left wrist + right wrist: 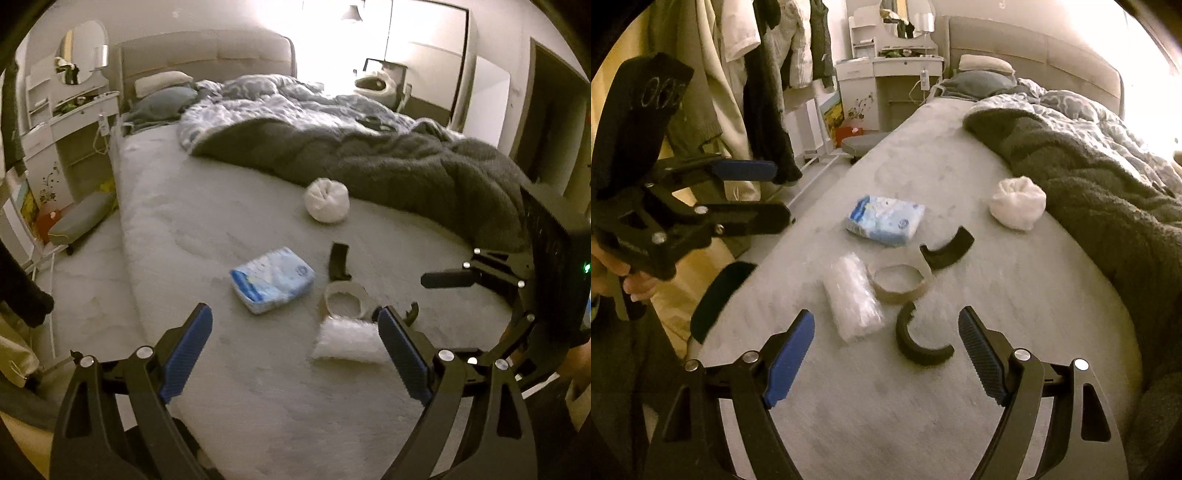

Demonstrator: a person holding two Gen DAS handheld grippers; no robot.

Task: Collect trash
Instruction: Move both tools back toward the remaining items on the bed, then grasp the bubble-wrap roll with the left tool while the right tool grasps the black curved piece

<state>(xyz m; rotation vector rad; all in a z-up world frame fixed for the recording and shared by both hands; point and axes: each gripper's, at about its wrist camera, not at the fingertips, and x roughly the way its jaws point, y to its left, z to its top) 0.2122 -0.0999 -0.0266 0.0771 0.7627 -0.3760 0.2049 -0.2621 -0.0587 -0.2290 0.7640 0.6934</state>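
1. Hovering over the bed (pixel 258 387), the left gripper (pixel 295 343) has its blue-padded jaws spread wide with nothing between them.
2. The right gripper (pixel 886 350) is likewise released and empty, above a black curved piece (pixel 919 343).
3. Trash lies scattered on the grey sheet: a blue-and-white tissue pack (pixel 886 219), a clear plastic wrapper (pixel 853 299) just beside a tape roll (pixel 899 284), and a second black curved piece (pixel 947 249).
4. A crumpled white ball (pixel 1017 203) sits next to the dark blanket (pixel 1108 192), apart from the rest.
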